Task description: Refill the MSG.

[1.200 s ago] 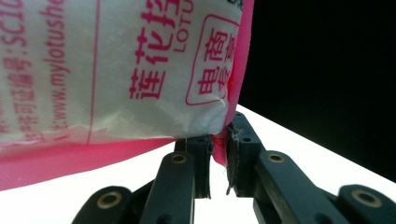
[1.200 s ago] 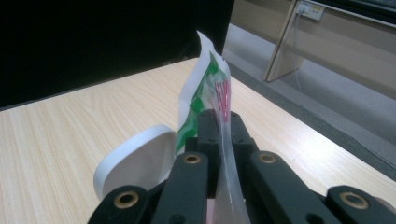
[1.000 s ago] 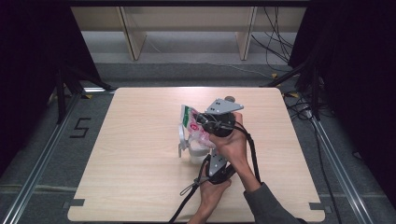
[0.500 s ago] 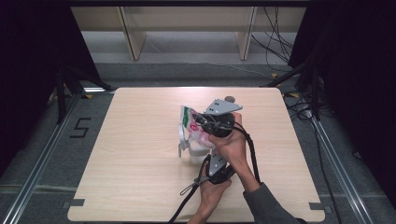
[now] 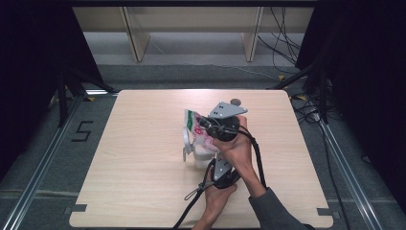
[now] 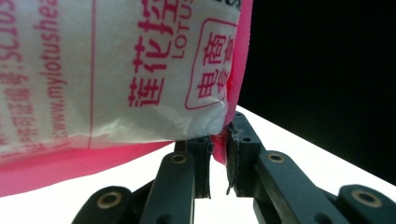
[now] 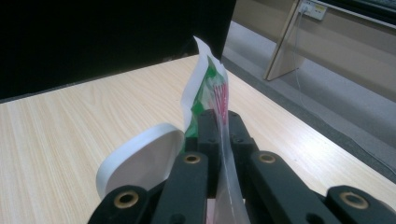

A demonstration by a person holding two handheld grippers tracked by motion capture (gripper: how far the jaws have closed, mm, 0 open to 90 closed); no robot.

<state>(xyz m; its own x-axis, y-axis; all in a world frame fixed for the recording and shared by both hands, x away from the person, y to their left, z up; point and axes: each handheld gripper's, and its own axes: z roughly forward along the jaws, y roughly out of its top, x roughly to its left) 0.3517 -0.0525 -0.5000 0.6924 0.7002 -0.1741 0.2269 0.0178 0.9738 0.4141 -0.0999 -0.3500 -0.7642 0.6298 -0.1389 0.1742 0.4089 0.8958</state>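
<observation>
Near the middle of the light wooden table (image 5: 143,191) I have both grippers on a printed plastic bag (image 5: 197,128), white with pink and green print and red lettering. In the high view the right gripper (image 5: 207,125) sits at the far end of the bag with its grey three-cornered plate (image 5: 226,110) on top, and my right hand (image 5: 234,146) is wrapped around its body. The left gripper (image 5: 210,160) lies closer to me, just behind the right forearm, held by my left hand (image 5: 218,194), with its black cable (image 5: 191,201) trailing off the near edge.

In the left gripper view the jaws are closed on the pink bottom edge of the bag (image 6: 116,84), pinching a small fold of it while the printed white panel hangs above. In the right gripper view the jaws are closed tight on the bag's thin edge (image 7: 219,100), which stands up between them. A white cup (image 7: 140,158) with a round rim stands just beside those jaws; from above the cup (image 5: 191,149) sits under the bag, touching it.
</observation>
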